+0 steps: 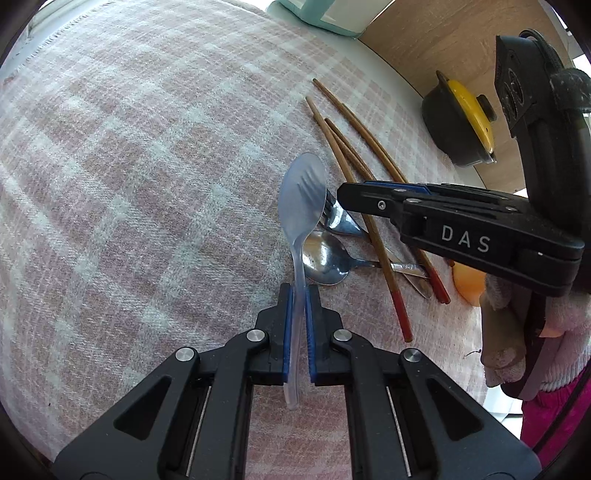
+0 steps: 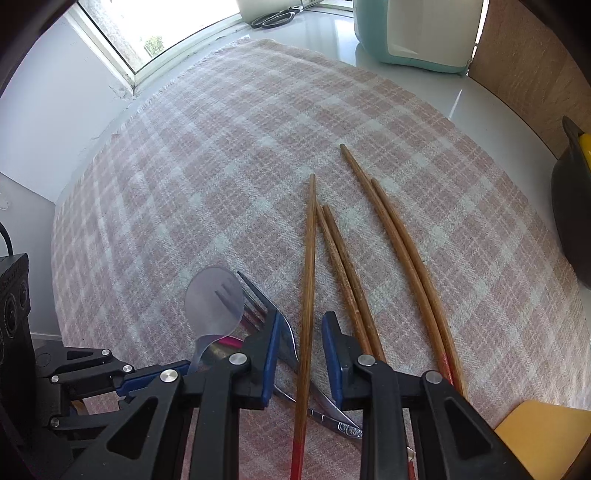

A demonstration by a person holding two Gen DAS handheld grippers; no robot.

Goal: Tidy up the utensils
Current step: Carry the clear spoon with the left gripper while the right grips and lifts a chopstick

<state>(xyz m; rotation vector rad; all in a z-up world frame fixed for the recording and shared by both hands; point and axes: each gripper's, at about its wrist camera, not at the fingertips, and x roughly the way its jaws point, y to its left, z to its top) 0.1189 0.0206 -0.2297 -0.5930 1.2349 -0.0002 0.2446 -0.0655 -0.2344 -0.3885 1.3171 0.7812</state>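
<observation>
My left gripper (image 1: 298, 291) is shut on the handle of a clear plastic spoon (image 1: 301, 195), bowl pointing away, just above the cloth; the spoon also shows in the right wrist view (image 2: 214, 301). A metal spoon (image 1: 325, 262) and a metal fork (image 2: 273, 317) lie under it. Several wooden chopsticks (image 2: 395, 251) with red ends lie on the pink checked cloth (image 2: 221, 166). My right gripper (image 2: 300, 332) is open, its jaws on either side of one chopstick (image 2: 308, 288) and the fork. It shows from the side in the left wrist view (image 1: 345, 197).
A black pot with a yellow lid (image 1: 461, 122) stands on the wooden surface at the right. A teal and white appliance (image 2: 413, 33) and scissors (image 2: 277, 16) are at the back. A yellow object (image 2: 546, 435) lies at the cloth's near right.
</observation>
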